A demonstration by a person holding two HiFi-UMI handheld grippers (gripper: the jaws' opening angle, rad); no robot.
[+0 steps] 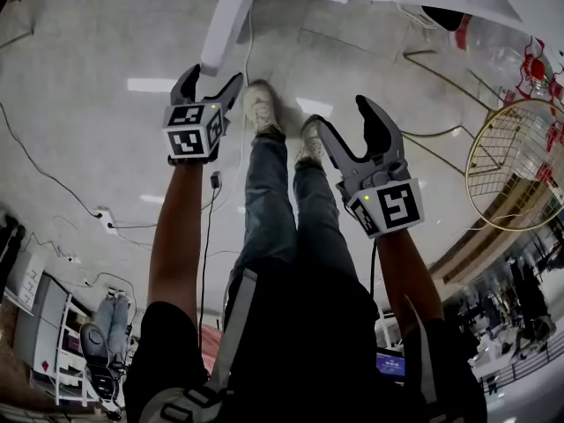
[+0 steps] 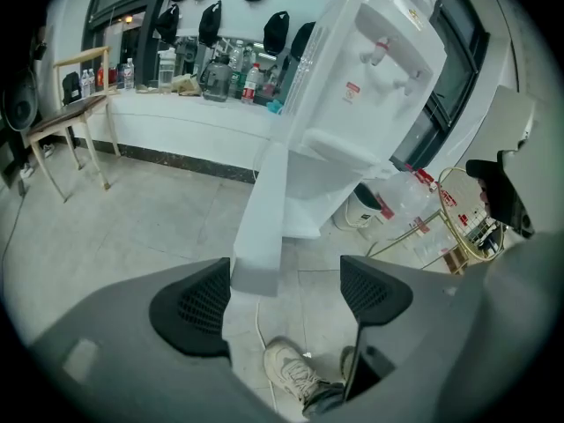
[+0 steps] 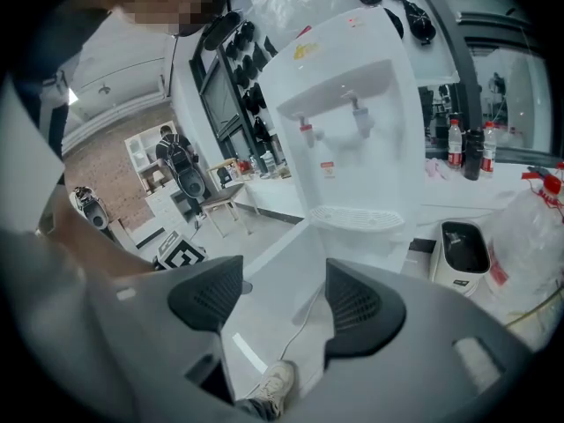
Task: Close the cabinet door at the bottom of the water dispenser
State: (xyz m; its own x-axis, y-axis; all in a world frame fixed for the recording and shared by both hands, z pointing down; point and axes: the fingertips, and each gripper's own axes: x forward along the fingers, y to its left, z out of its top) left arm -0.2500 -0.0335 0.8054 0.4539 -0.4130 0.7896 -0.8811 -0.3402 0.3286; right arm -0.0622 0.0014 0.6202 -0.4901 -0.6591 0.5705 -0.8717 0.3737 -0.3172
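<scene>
Approach step: your left claw and right claw gape empty near the open cabinet door, so next, I'd say, push its free edge shut.

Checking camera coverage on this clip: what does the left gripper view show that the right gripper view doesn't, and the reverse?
Only the left gripper view shows the right hand-held gripper and the round rim of the gold wire basket. Only the right gripper view shows the left hand-held gripper's marker cube and a person in the background. Both show the water dispenser, its cabinet door standing open, and a shoe on the floor between the jaws.
</scene>
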